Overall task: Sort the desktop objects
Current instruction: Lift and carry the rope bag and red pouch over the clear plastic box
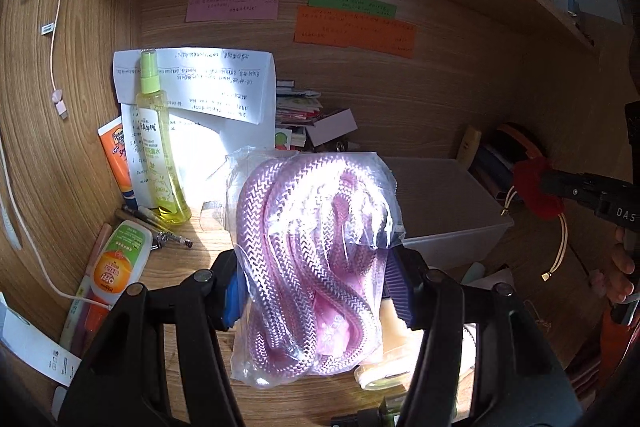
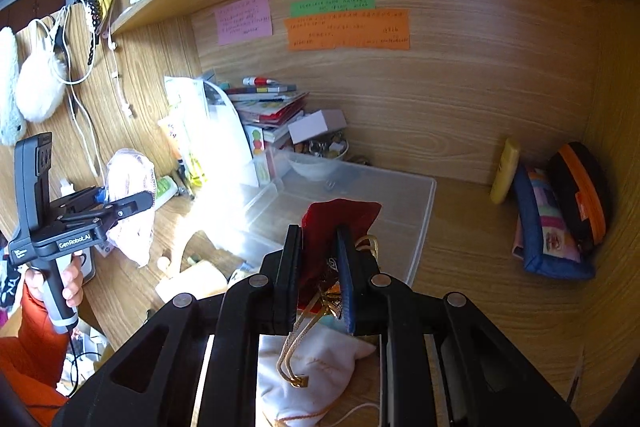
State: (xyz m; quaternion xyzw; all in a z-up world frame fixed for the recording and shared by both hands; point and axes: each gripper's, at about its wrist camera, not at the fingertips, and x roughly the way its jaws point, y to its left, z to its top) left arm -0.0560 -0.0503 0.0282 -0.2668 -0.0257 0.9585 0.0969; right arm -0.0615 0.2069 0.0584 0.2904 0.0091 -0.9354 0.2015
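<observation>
My left gripper is shut on a clear plastic bag of pink braided rope and holds it upright above the wooden desk. It also shows in the right wrist view, at the left. My right gripper is shut on a red velvet drawstring pouch with gold cords, held over the near edge of a clear plastic bin. The pouch also shows in the left wrist view, at the right, beside the bin.
A yellow spray bottle, an orange tube, a white and green bottle, pens and papers crowd the desk's left. A white pouch lies below my right gripper. Zip cases and a yellow tube lean at the right wall. Books are stacked at the back.
</observation>
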